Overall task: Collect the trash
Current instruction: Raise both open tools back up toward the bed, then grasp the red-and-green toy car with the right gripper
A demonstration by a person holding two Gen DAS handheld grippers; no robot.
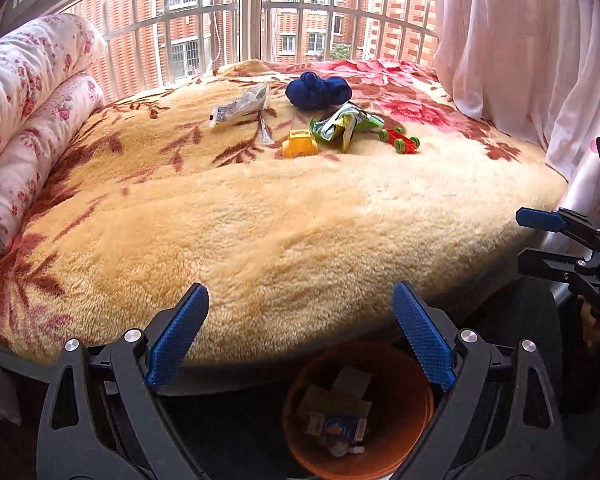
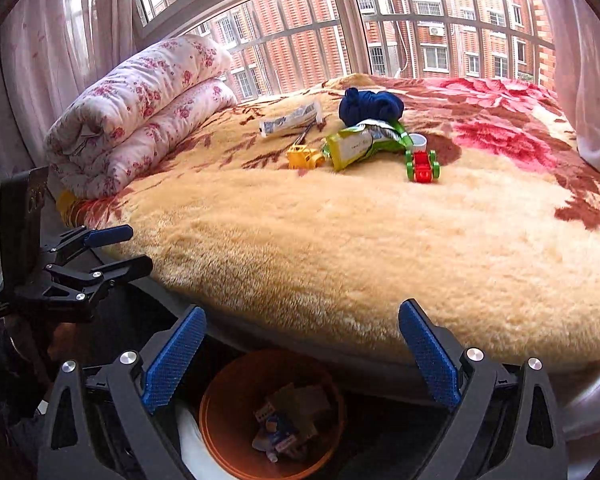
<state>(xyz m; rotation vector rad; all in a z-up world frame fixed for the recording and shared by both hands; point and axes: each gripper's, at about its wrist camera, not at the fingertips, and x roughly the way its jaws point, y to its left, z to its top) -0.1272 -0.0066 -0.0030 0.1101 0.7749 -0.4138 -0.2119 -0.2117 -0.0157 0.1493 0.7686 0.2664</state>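
An orange bin [image 1: 416, 420] [image 2: 228, 420] stands on the floor below the bed's near edge, with crumpled cartons and wrappers inside. My left gripper [image 1: 300, 300] hangs open above it, nothing between its blue pads. My right gripper [image 2: 302, 320] is open too and empty, also over the bin. On the far part of the blanket lie a white wrapper [image 1: 240, 110] [image 2: 290, 120], a green snack bag [image 1: 340, 126] [image 2: 360, 144] and a thin clear sachet [image 1: 266, 132]. Each gripper shows at the edge of the other's view, the right [image 1: 548, 240] and the left [image 2: 116, 250].
A fluffy beige blanket with red flowers [image 1: 280, 220] [image 2: 360, 240] covers the bed. On it: a yellow toy [image 1: 298, 144] [image 2: 304, 157], a red and green toy car [image 1: 400, 140] [image 2: 422, 166], a blue cloth bundle [image 1: 318, 90] [image 2: 370, 106], a small white cup [image 2: 418, 142]. A folded floral quilt [image 1: 32, 100] [image 2: 140, 112] lies left; curtains [image 1: 520, 40] hang right.
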